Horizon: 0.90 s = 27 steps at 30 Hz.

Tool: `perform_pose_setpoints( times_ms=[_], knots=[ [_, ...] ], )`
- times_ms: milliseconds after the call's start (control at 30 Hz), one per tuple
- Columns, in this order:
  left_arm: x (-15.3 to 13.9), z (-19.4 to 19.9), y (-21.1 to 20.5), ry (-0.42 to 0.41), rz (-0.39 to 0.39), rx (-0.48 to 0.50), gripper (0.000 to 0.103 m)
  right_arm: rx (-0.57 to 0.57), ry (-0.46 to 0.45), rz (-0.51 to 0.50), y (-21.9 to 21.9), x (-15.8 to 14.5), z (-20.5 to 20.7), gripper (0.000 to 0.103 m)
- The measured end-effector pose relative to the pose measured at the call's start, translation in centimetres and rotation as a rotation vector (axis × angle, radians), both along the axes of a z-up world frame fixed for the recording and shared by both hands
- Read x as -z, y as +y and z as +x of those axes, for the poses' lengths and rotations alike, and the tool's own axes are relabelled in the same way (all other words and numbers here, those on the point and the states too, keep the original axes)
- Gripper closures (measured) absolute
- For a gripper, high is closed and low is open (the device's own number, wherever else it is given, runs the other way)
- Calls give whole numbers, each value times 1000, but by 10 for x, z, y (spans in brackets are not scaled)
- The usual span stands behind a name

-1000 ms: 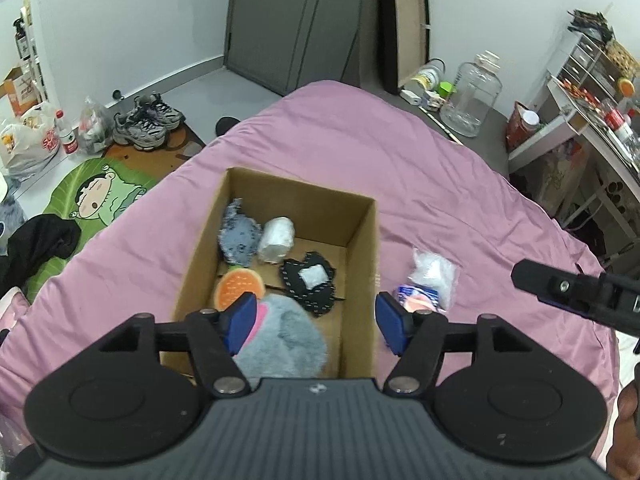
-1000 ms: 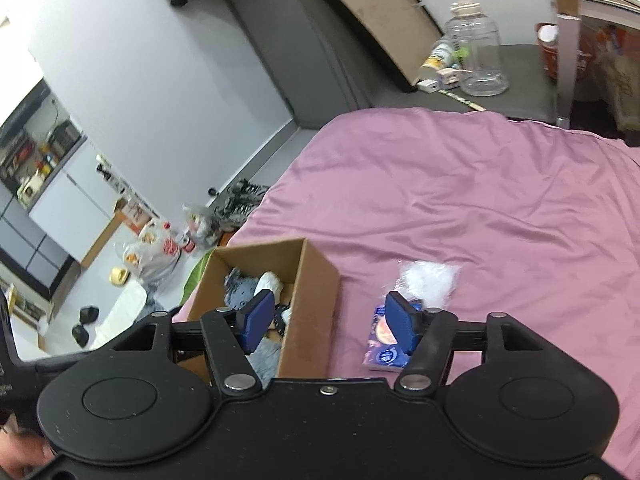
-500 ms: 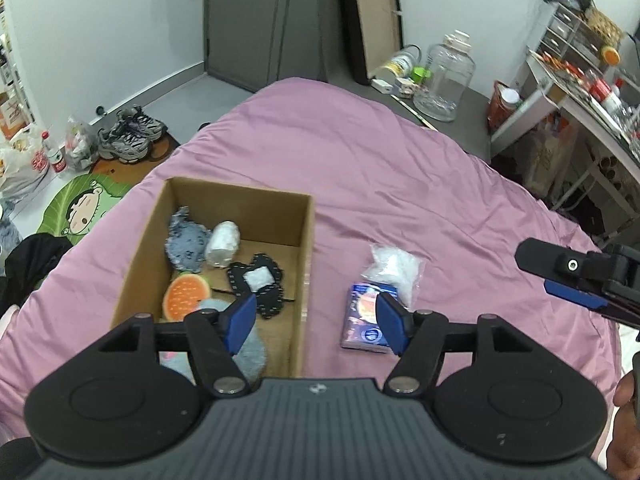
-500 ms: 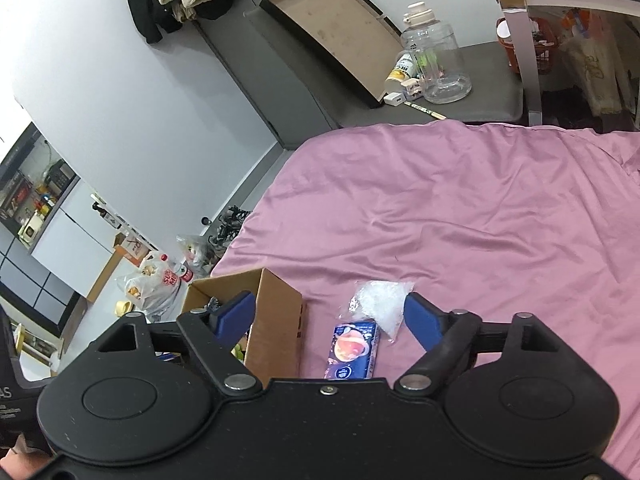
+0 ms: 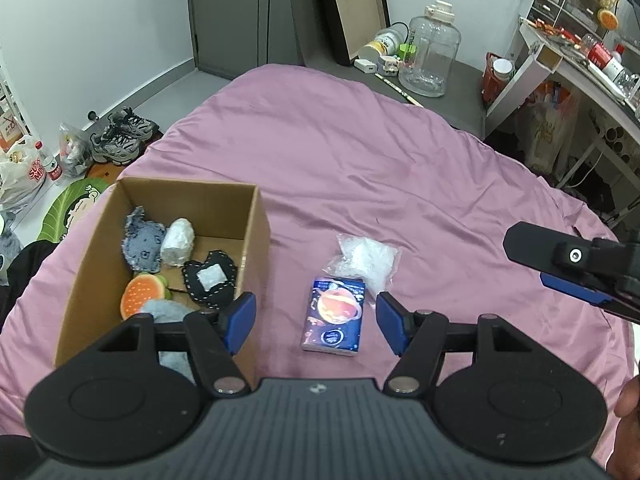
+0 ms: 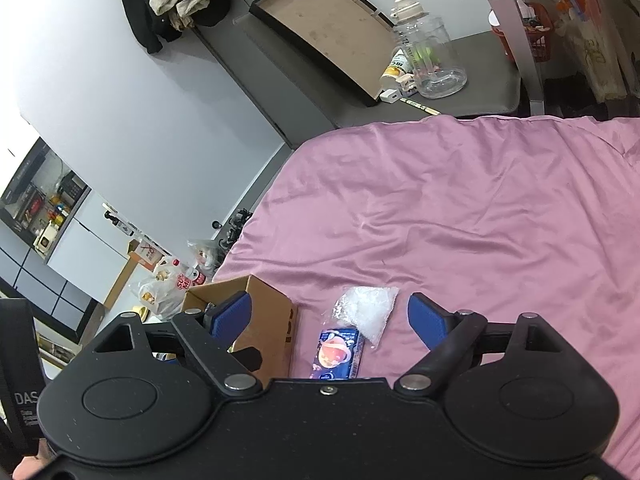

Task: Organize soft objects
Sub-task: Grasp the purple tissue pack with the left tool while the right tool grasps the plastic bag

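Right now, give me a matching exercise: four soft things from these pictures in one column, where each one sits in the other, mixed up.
Things:
1. burger toy
2. tissue pack
3. clear bag
4. white roll

Places:
A. on the pink sheet, just beyond the tissue pack
B. in the cardboard box, near its far wall
C. in the box, near its left wall
D. on the sheet, right of the box

Pairs: 1-C, 2-D, 3-A, 4-B
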<state>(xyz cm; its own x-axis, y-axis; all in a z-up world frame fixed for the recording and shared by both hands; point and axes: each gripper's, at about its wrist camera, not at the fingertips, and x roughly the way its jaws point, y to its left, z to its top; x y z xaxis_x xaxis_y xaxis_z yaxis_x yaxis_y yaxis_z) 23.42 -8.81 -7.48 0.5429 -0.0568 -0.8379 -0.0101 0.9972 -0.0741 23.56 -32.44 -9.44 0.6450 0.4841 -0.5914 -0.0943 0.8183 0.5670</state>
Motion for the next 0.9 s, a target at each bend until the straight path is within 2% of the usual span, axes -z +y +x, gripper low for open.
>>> perform_pose_setpoints(
  times_ms=[433, 900],
  knots=[
    [36, 17, -40, 48, 34, 13, 38, 63, 46, 60, -29, 26, 16, 17],
    [87, 42, -43, 104, 74, -36, 39, 22, 100, 57, -27, 54, 36, 17]
  ],
)
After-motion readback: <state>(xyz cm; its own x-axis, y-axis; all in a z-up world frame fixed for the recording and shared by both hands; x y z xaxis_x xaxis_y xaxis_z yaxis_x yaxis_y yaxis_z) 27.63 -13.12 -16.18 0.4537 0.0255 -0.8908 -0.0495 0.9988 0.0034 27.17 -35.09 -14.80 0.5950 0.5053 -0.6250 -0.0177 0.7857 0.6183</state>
